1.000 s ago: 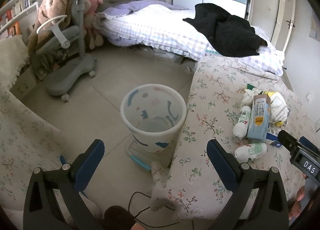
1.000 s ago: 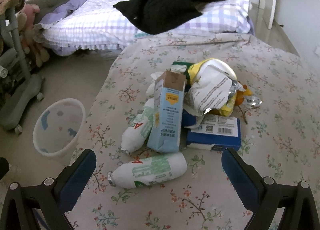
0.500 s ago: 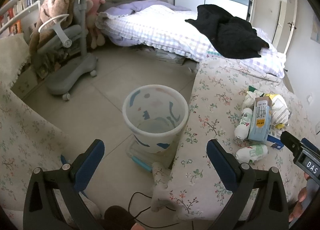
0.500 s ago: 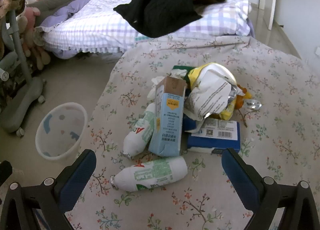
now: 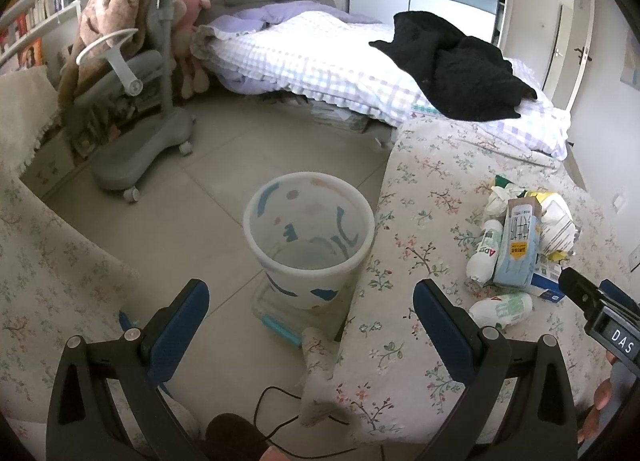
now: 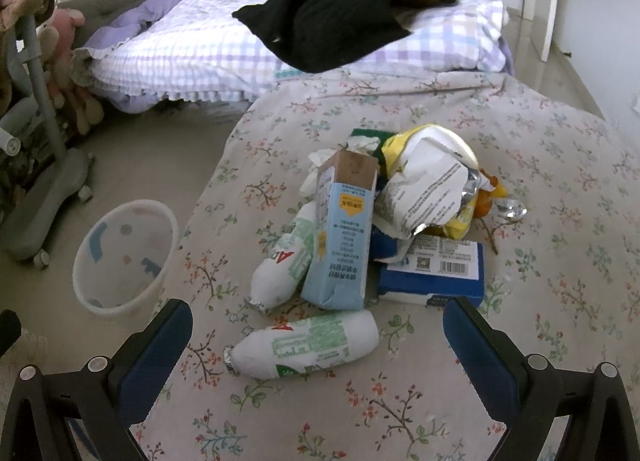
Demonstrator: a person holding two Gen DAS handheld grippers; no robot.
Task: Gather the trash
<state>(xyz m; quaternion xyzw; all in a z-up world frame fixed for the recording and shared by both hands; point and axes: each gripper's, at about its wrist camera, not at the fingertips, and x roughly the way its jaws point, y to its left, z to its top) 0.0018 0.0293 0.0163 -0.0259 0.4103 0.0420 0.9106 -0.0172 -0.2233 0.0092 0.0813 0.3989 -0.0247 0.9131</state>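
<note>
A pile of trash lies on the floral-cloth table (image 6: 460, 413): a white bottle (image 6: 304, 345) nearest me, a second white bottle (image 6: 282, 267), a light blue carton (image 6: 344, 237), a blue box (image 6: 436, 273) and a crumpled wrapper (image 6: 428, 189). The pile also shows in the left wrist view (image 5: 516, 249). A white patterned bin (image 5: 308, 249) stands empty on the floor left of the table, also in the right wrist view (image 6: 124, 257). My right gripper (image 6: 316, 325) is open just above the nearest bottle. My left gripper (image 5: 310, 309) is open above the bin.
A bed (image 5: 320, 61) with a black garment (image 5: 452, 65) stands behind the table. A grey chair (image 5: 136, 109) with a draped blanket is at the left. A cable (image 5: 288, 421) runs on the floor near the bin.
Both views have shifted slightly; the trash pile sits a little closer in the right wrist view. Both grippers stay open and empty.
</note>
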